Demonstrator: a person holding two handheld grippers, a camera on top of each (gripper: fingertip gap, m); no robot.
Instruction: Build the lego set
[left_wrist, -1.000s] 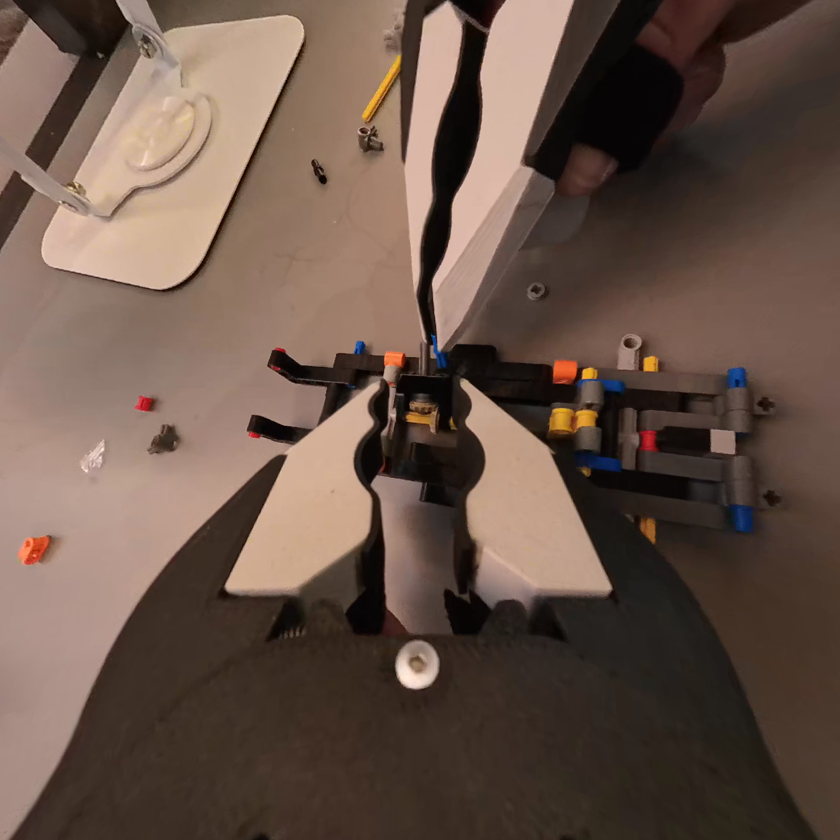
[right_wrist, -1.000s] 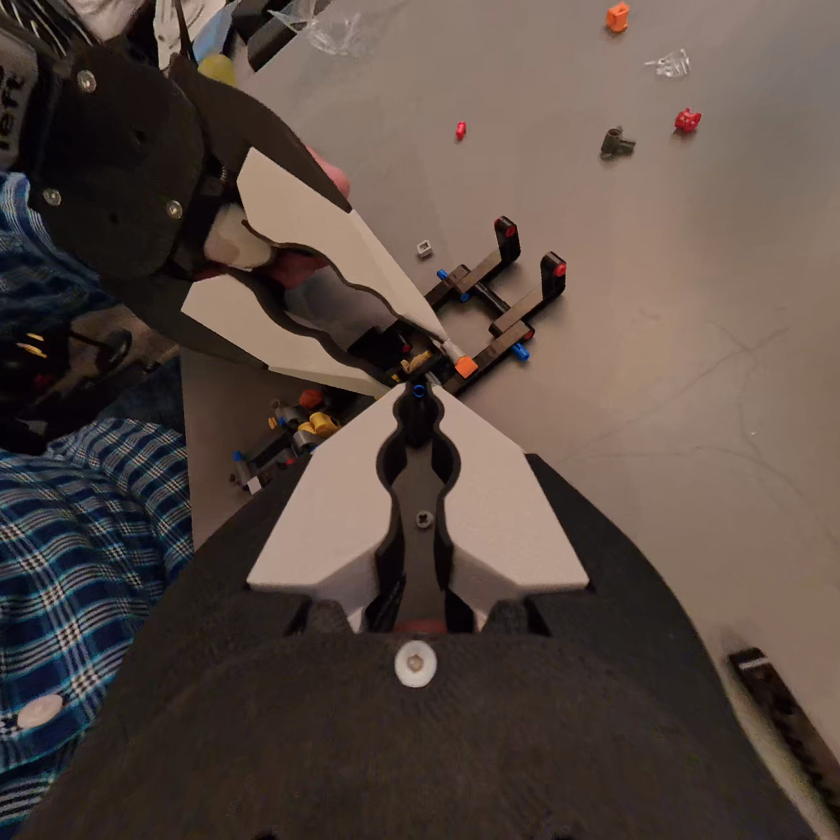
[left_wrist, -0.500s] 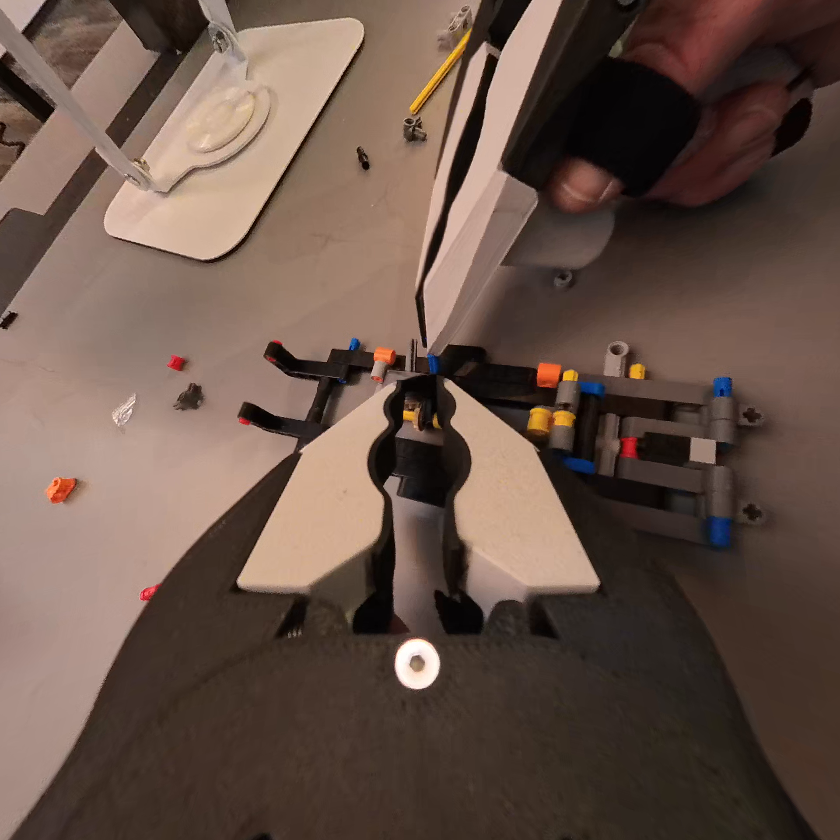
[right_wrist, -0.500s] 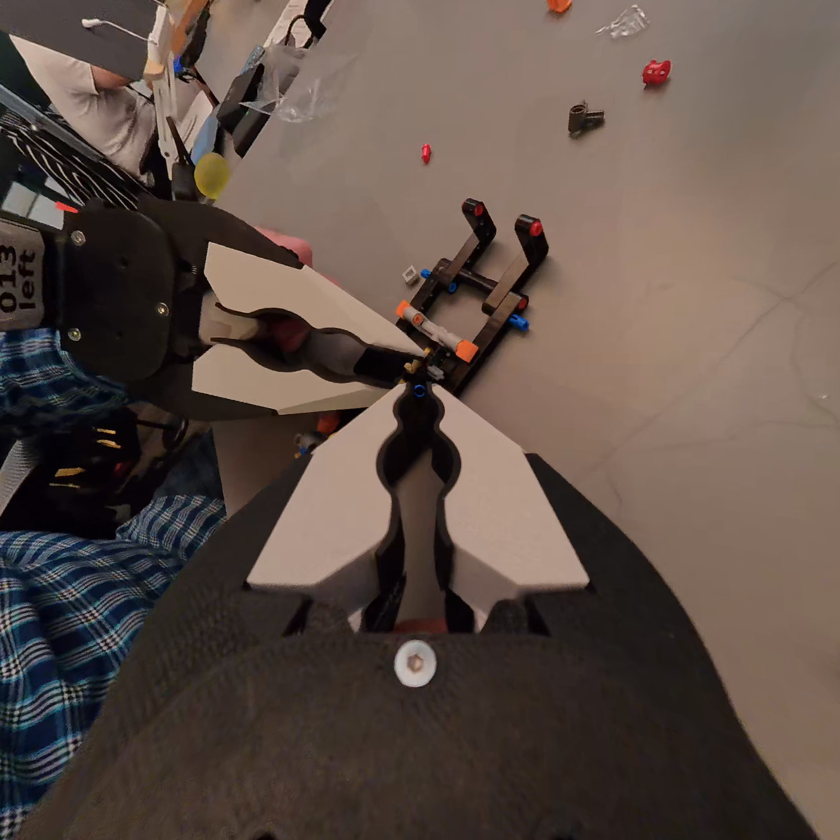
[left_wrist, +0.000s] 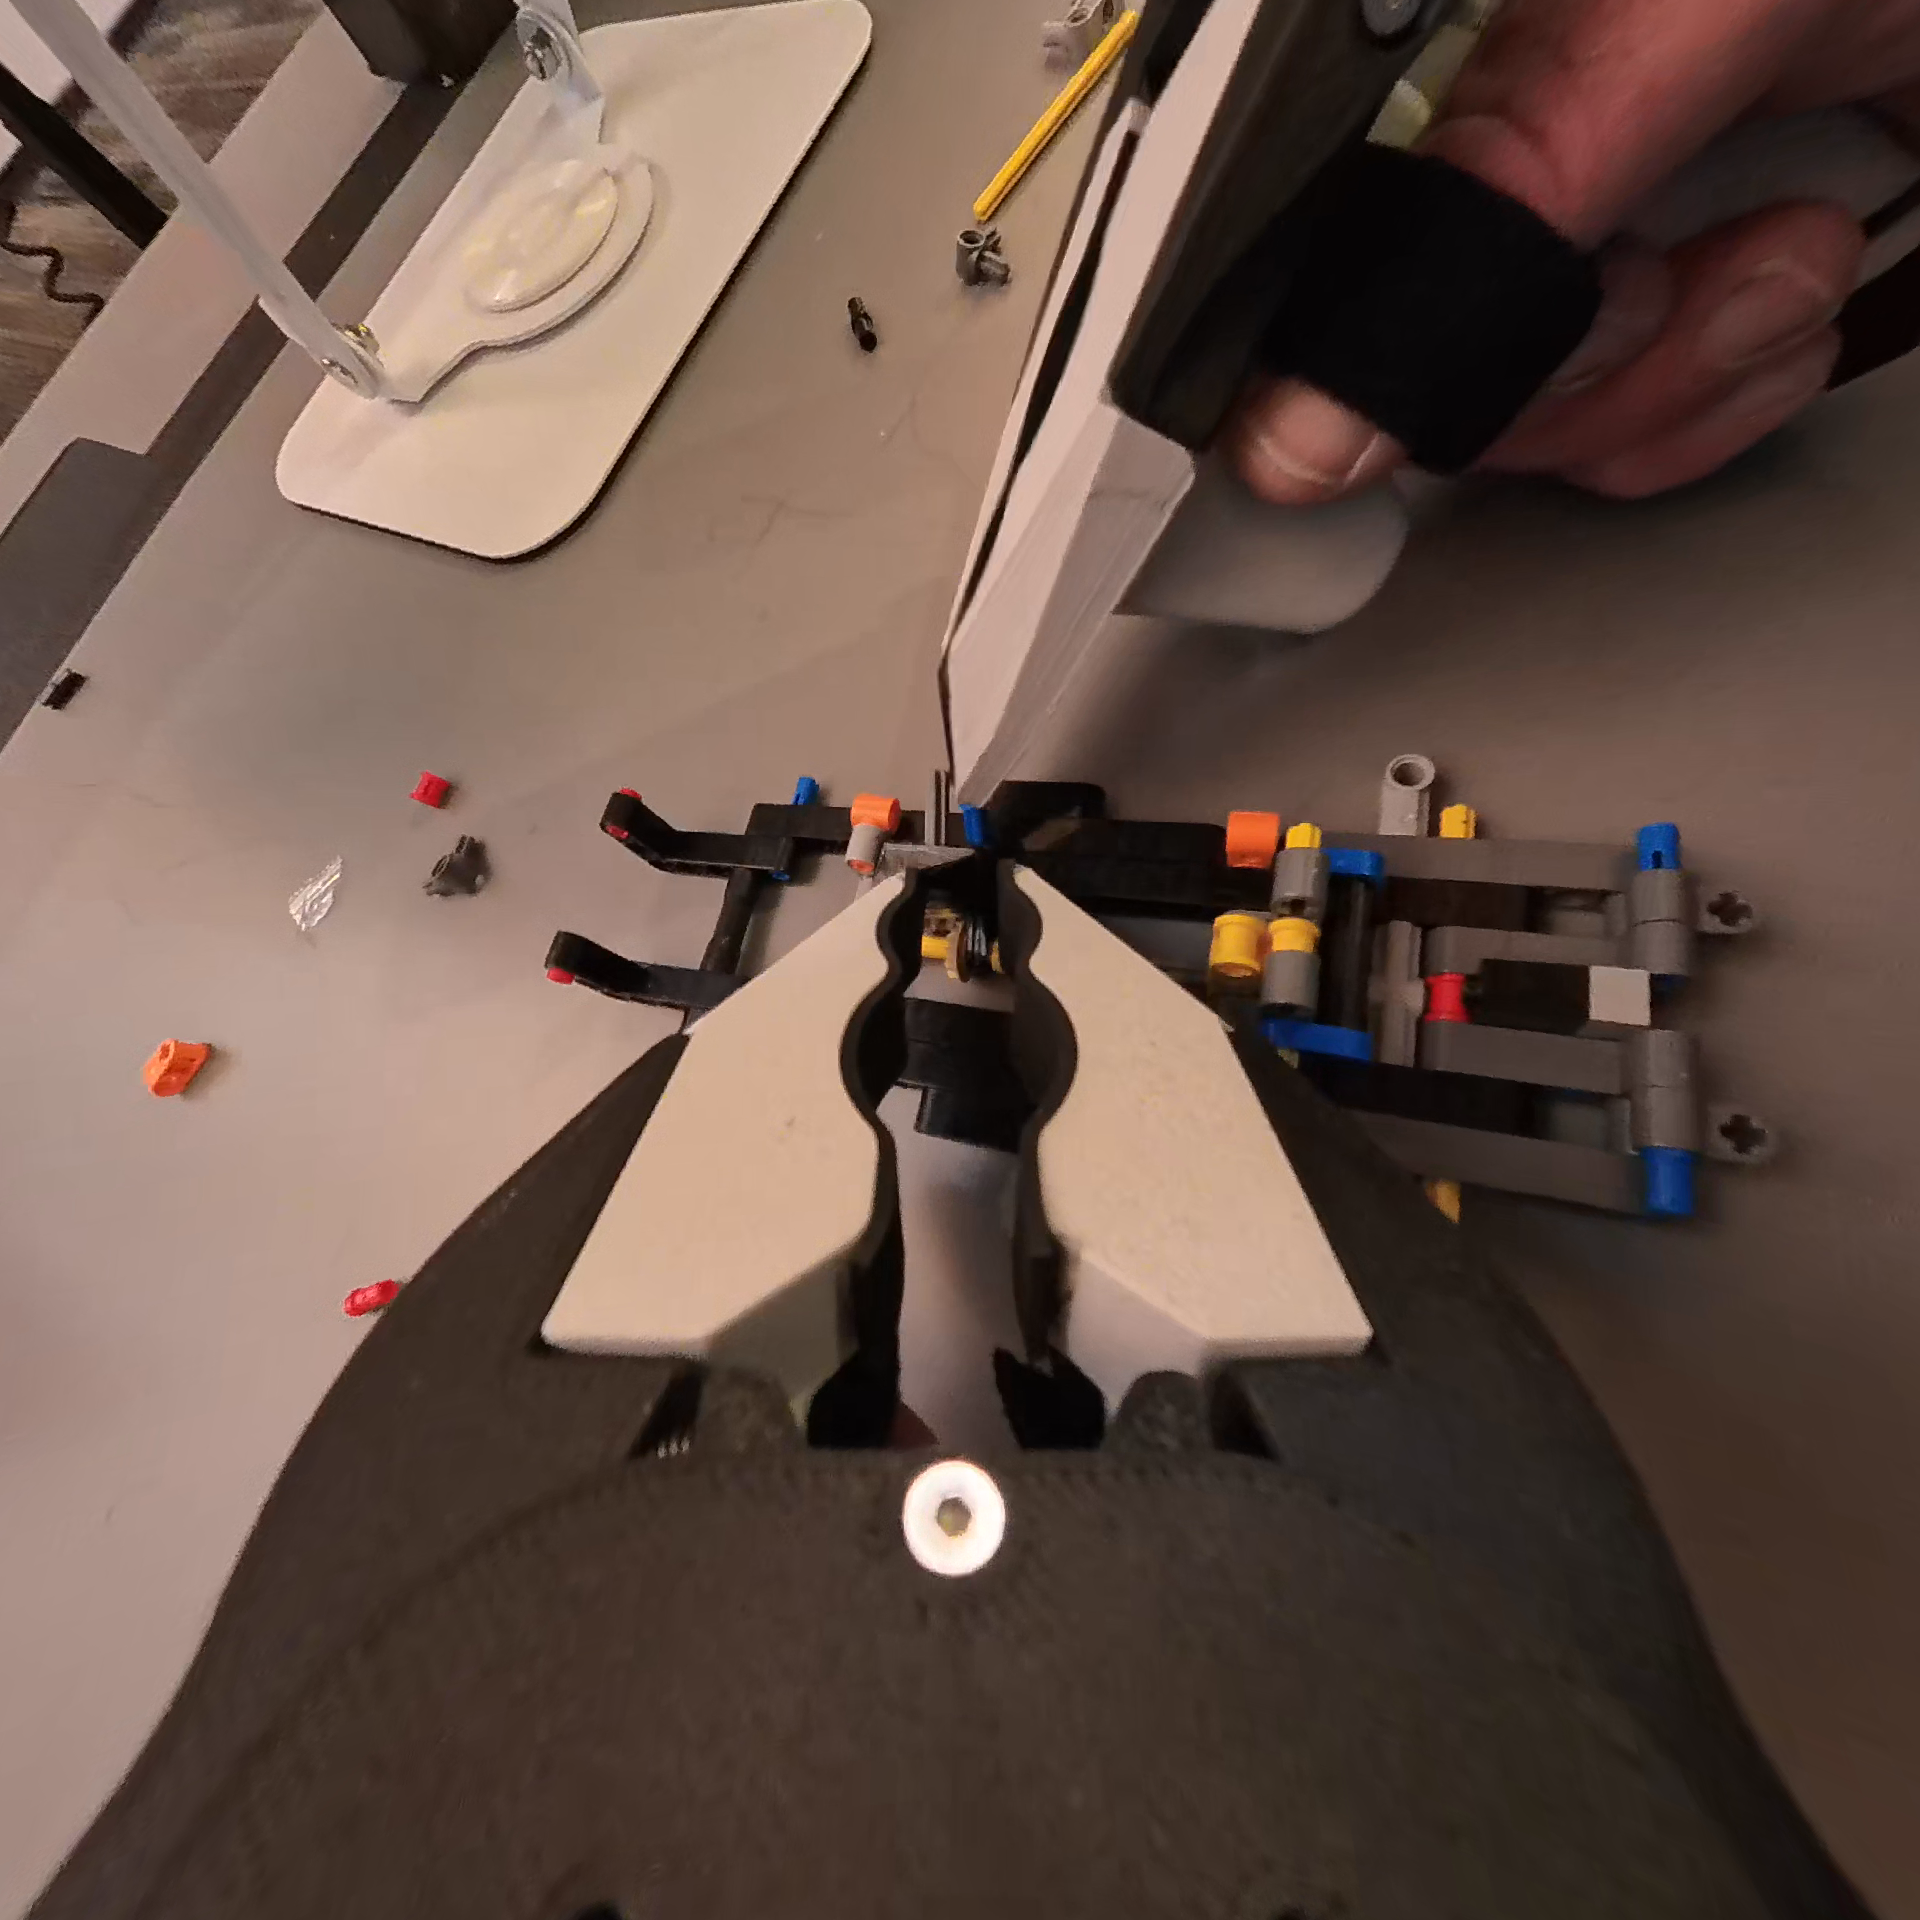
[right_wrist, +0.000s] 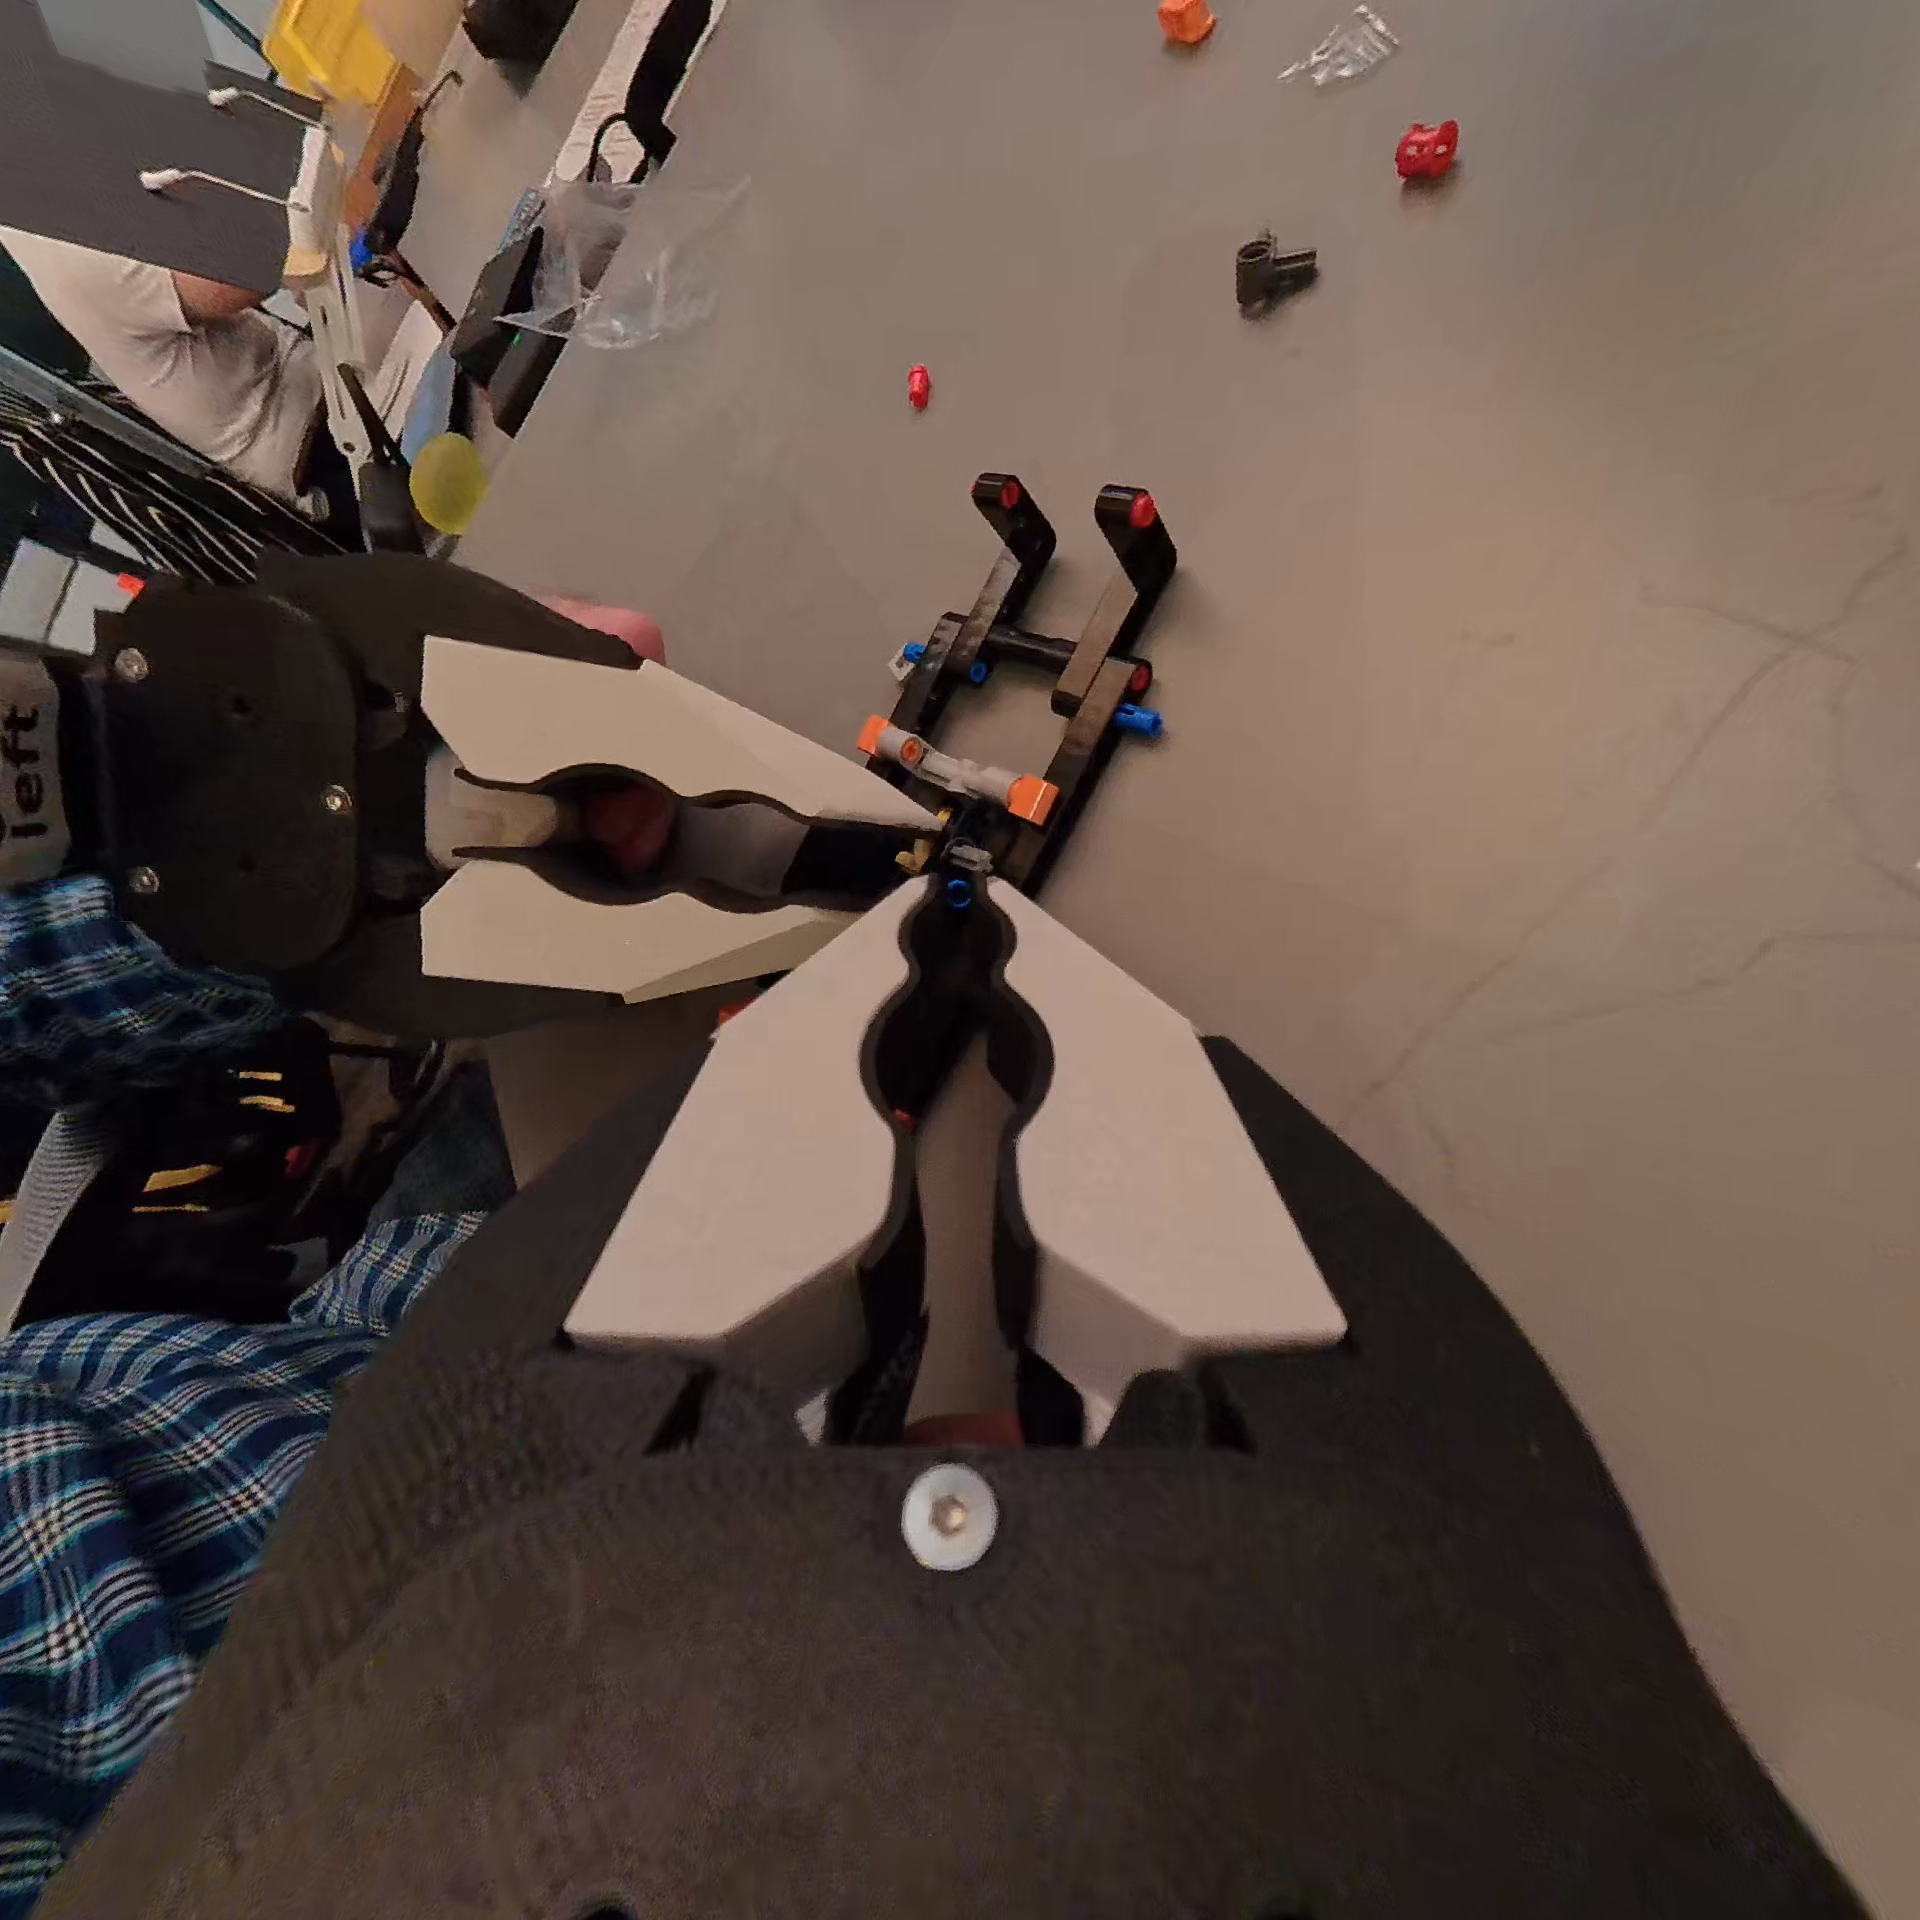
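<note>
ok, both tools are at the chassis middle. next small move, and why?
Probably press the right tool down a touch to seat its blue pin. The pin sits pinched at the tool's tips, right at the lego chassis, while the left tool clamps that section, apparently bracing it.

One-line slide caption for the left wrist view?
Left gripper closes on the lego chassis as the right gripper seats a blue pin.

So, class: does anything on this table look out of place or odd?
Nothing is damaged or spilled. Loose pieces lie scattered away from the lego model: an orange piece, a red piece, a clear piece and a yellow rod.
</note>
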